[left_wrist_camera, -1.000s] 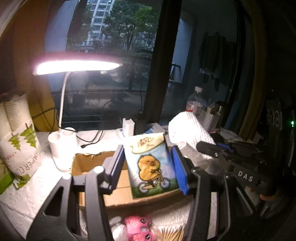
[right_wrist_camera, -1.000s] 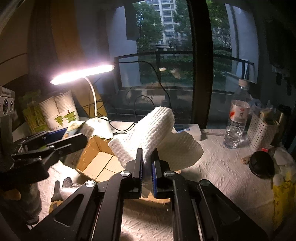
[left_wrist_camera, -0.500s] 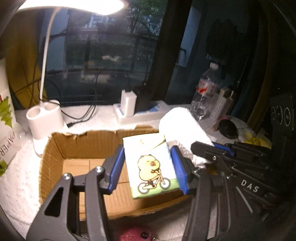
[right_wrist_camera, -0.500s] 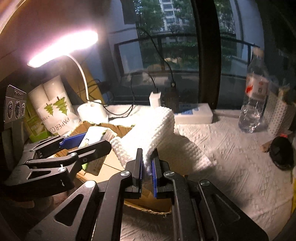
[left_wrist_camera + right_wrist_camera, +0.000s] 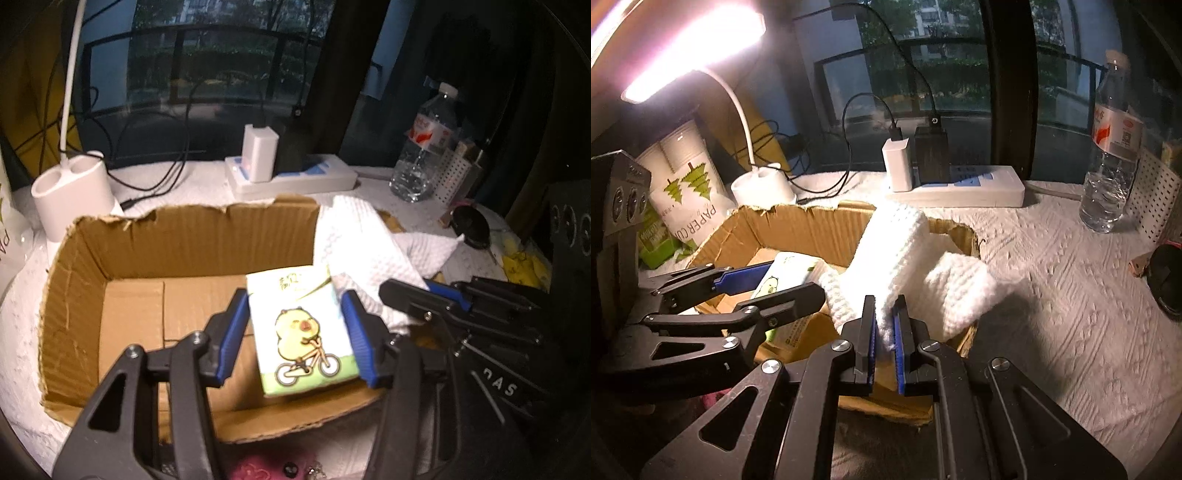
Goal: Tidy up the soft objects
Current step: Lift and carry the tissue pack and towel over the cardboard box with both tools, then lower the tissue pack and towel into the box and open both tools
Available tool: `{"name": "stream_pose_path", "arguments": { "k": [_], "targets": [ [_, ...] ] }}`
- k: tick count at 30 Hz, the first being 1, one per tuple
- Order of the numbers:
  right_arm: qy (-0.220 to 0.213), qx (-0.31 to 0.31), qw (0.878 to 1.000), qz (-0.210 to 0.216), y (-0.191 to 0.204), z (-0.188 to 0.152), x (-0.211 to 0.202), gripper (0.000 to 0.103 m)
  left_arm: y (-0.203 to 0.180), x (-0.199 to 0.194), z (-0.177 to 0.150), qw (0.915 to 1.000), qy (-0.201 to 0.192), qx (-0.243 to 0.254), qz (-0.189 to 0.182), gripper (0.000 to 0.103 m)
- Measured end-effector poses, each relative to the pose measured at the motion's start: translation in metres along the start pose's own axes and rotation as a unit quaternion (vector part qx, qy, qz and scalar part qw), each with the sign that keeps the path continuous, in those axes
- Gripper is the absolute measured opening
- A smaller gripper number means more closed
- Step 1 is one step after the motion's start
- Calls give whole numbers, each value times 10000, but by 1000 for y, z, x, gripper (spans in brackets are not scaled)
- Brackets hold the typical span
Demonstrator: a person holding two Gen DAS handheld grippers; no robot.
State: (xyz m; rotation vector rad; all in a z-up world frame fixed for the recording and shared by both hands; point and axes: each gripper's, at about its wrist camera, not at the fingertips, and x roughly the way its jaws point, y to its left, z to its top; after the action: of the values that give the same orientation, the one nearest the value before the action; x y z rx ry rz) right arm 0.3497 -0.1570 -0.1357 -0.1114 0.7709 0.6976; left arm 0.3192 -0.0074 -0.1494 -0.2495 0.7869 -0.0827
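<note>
My left tongs (image 5: 295,332) are clamped on a tissue pack (image 5: 301,328), the one printed with a yellow chick on a bicycle. Both blue pads press its long sides. I hold it over the open cardboard box (image 5: 177,240), toward the box's 4 o'clock corner in the left wrist view. Whether the pack touches the box floor I cannot tell.

My right tongs (image 5: 884,332) are squeezed tight on a white knitted cloth (image 5: 901,254). A fold of it is pinched between the narrow jaws. The rest rises toward 12 o'clock and drapes over the box's right wall, with one flap hanging outside at 2 o'clock. In the left wrist view the cloth lies just beside the pack at 1 o'clock, touching its upper corner.

The box sits on a white textured table cover (image 5: 1071,295). Behind it at 12 o'clock is a power strip (image 5: 960,184) with two chargers plugged in. A lit desk lamp (image 5: 698,48) stands at 10 o'clock, next to a sleeve of paper cups (image 5: 687,181). A water bottle (image 5: 1112,155) stands at 2 o'clock, well apart from the box. Something pink (image 5: 258,469) shows at 6 o'clock in the left wrist view, just outside the box's near wall.
</note>
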Motion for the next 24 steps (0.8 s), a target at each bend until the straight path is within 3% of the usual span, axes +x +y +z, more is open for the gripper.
{"name": "stream_pose_path", "arguments": {
  "k": [4, 10, 19, 24],
  "targets": [
    [-4, 49, 10000, -81, -3, -2, -6, 10, -2, 3, 0, 9999, 113, -21, -95, 53],
    [-121, 118, 9996, -229, -6, -3, -21, 32, -7, 6, -2, 9995, 267, -39, -161, 54],
    [-209, 188, 9990, -356, -13, -6, -32, 33, -18, 11, -4, 9984, 512, 97, -212, 55],
    [-249, 202, 9988, -375, -13, -6, -37, 33, -19, -2, -1, 9990, 363, 81, -257, 57]
  ]
}}
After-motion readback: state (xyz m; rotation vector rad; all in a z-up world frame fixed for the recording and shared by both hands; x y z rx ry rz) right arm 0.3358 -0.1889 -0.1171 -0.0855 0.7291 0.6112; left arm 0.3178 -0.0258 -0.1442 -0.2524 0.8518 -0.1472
